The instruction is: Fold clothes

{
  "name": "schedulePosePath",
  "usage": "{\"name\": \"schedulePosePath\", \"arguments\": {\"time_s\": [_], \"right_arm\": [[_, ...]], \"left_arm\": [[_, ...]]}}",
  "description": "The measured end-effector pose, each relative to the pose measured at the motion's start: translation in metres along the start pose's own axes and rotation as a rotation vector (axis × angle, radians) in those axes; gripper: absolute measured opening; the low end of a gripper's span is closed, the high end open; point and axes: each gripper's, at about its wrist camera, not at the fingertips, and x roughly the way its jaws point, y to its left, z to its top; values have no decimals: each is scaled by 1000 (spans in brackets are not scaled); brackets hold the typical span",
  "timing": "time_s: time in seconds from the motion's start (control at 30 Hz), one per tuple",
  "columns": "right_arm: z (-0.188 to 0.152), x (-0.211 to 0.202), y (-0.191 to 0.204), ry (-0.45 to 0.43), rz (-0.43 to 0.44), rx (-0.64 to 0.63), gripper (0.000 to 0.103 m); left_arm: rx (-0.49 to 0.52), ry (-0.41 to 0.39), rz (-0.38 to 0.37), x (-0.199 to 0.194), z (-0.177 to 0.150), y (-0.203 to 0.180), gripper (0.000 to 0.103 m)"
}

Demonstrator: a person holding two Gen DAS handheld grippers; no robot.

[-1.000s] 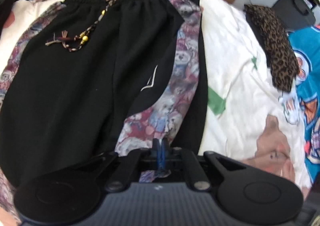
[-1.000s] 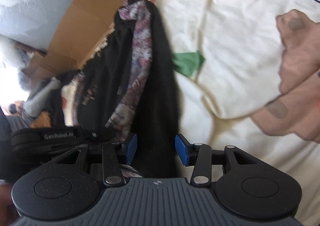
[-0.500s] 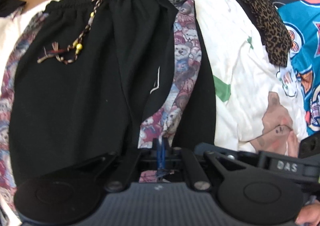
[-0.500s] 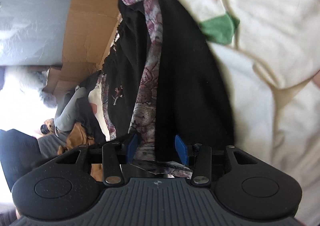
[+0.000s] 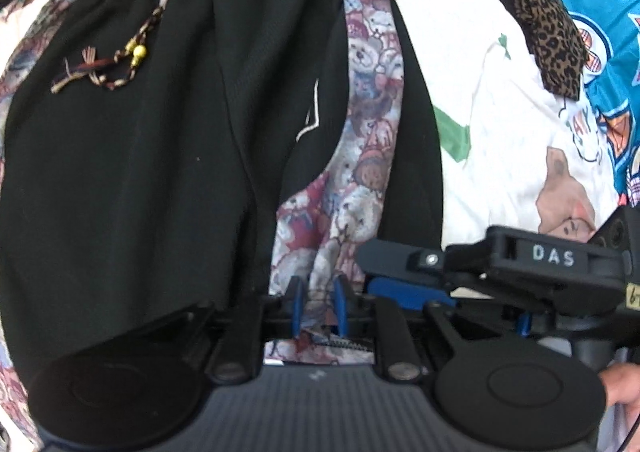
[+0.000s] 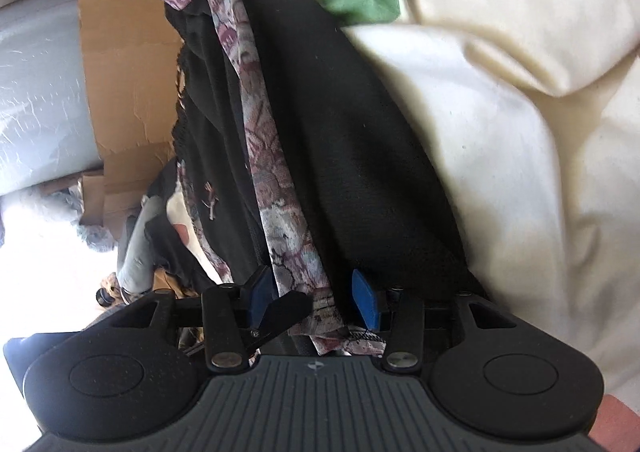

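- A wide cream-white printed sheet (image 5: 492,100) covers the surface under everything; it carries green shapes and a brown cartoon figure.
- A brown cardboard panel (image 6: 120,44) stands behind the far end of the clothes, and in the right wrist view a grey plastic-covered mass lies to its left.
- The black shorts with teddy-bear print side panels (image 5: 160,156) lie on the sheet and fill the left and centre of the left wrist view. Their long axis runs away from the grippers: the elastic waistband is at the far end near the cardboard, the leg hems are at the near end.
- A teal printed garment (image 5: 616,64) lies at the right edge, well apart from the shorts.
- A leopard-print cloth piece (image 5: 536,8) lies on the sheet between the shorts and the teal garment.
- A braided drawstring with yellow beads (image 5: 120,64) runs from the waistband down over the black front and ends in a frayed tassel.
- The left gripper (image 5: 318,304) is at the near hem; its blue pads are a little apart with the teddy-bear print fabric between them, and I cannot tell if they press it.
- The right gripper (image 6: 312,296) is just beside the left one; in the left wrist view its black body marked "DAS" blocks part of the sheet. Its jaws stand apart, with black and printed fabric hanging between the blue pads, touching neither firmly.
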Motion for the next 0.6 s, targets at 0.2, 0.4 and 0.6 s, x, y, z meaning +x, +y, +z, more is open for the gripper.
{"name": "schedulePosePath", "arguments": {"time_s": [0.2, 0.4, 0.6], "right_arm": [[-4, 7, -4, 7, -17, -4, 51], [0, 13, -4, 12, -6, -15, 43], [5, 9, -6, 17, -1, -22, 6]], "left_arm": [[33, 2, 31, 2, -1, -5, 13], [8, 6, 30, 4, 0, -3, 9], [13, 10, 32, 3, 1, -6, 9]]}}
